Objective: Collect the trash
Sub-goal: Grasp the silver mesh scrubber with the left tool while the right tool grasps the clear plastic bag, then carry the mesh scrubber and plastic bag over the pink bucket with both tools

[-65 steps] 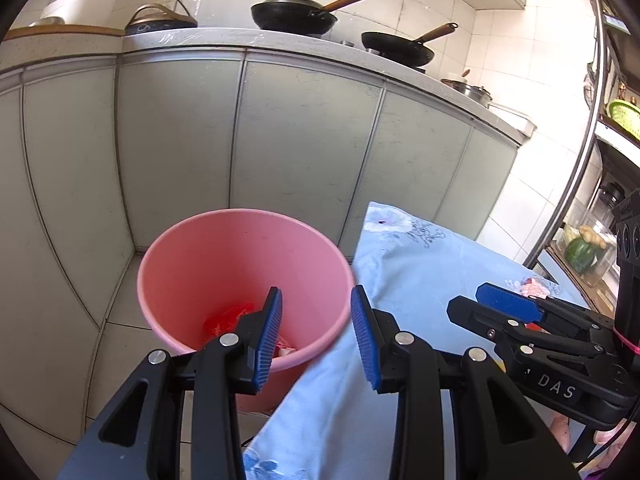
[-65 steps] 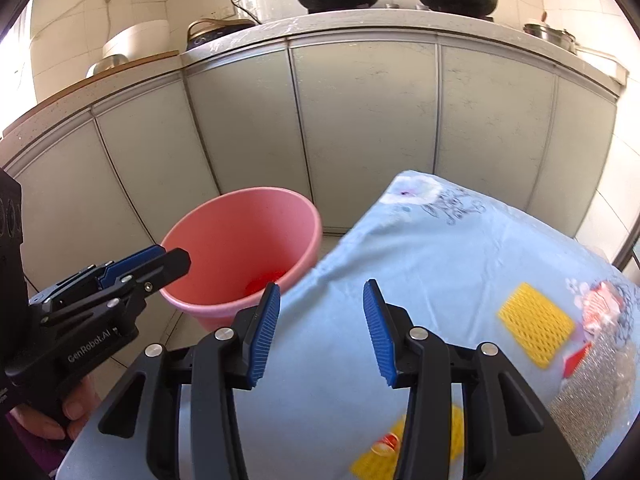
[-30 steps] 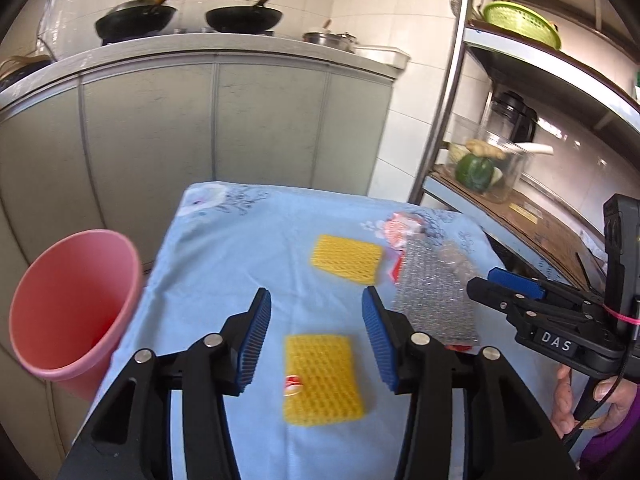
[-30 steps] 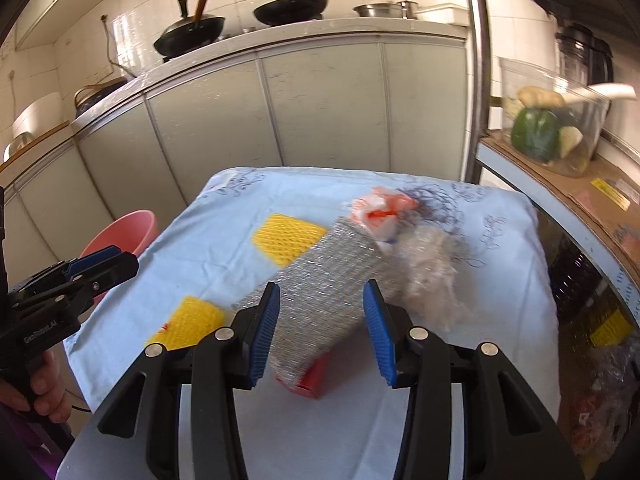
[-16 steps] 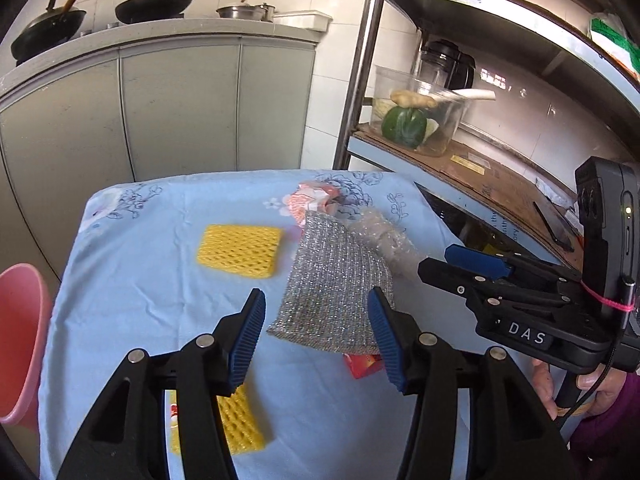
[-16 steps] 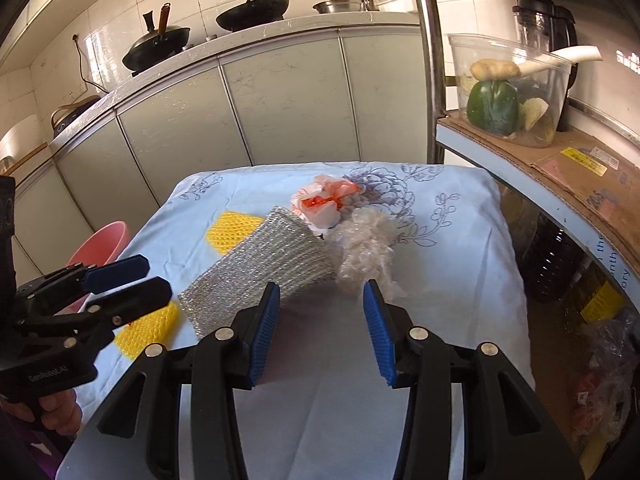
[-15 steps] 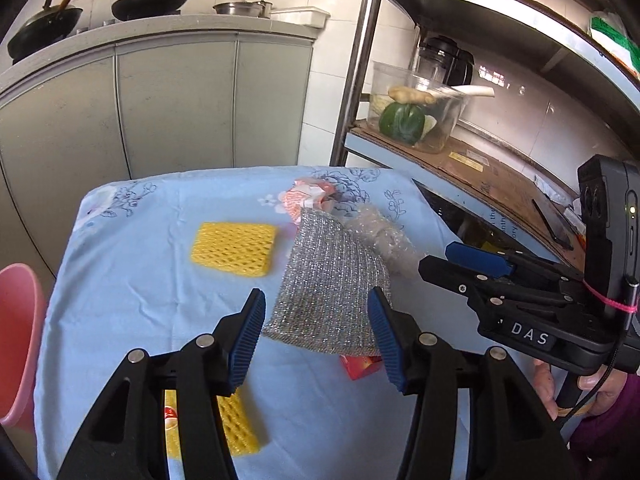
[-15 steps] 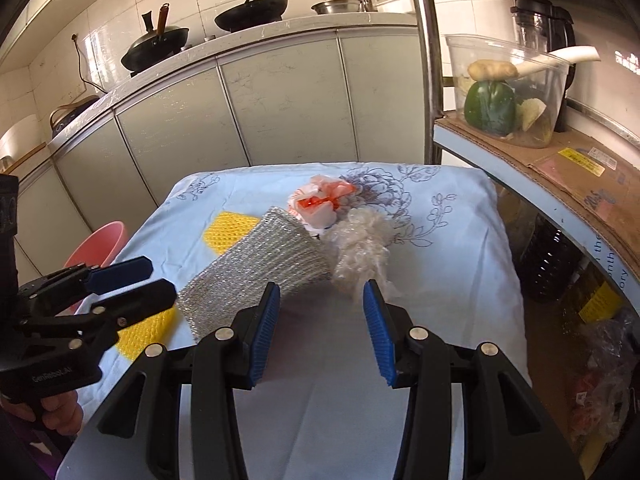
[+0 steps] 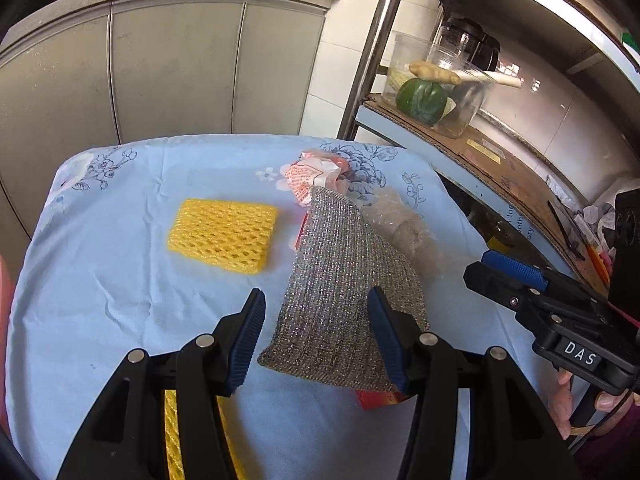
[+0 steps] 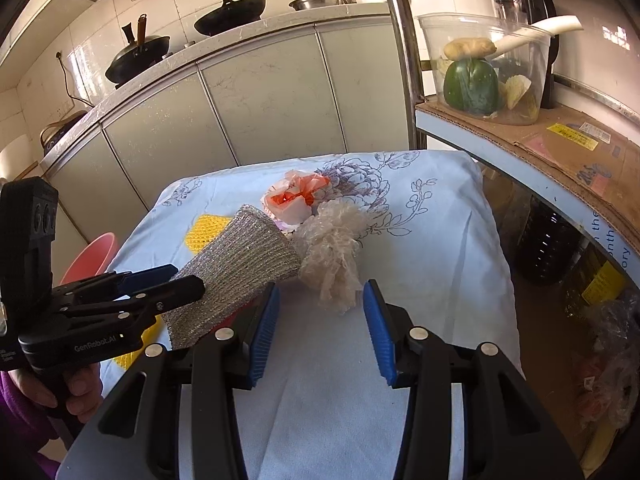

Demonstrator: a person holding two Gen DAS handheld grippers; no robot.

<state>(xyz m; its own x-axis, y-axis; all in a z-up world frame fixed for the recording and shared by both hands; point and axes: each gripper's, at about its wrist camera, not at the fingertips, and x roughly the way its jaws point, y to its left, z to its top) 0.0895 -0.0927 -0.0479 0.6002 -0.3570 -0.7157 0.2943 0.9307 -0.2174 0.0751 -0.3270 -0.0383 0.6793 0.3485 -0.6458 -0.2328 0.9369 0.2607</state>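
Note:
On the blue floral tablecloth (image 9: 120, 248) lie a silver glittery pouch (image 9: 340, 284), a yellow foam net (image 9: 224, 236), a crumpled clear plastic wad (image 10: 332, 252), an orange-and-white plastic bag (image 10: 296, 196) and a red scrap (image 9: 376, 398) under the pouch. My left gripper (image 9: 320, 340) is open, its jaws either side of the pouch's near end. My right gripper (image 10: 322, 338) is open, just short of the plastic wad. A second yellow net (image 9: 172, 432) lies under my left gripper. The pink bucket (image 10: 92, 256) stands beyond the table's left edge.
Grey kitchen cabinets (image 10: 260, 100) with woks on the counter stand behind the table. A metal shelf rack (image 10: 400, 52) at the right holds a clear tub of vegetables (image 10: 480, 72) on cardboard. Bottles and bags sit under the shelf.
Both grippers swung away from the pink bucket to the table's trash and came closer. My left now straddles the silver pouch; my right faces the plastic wad. Both stayed open.

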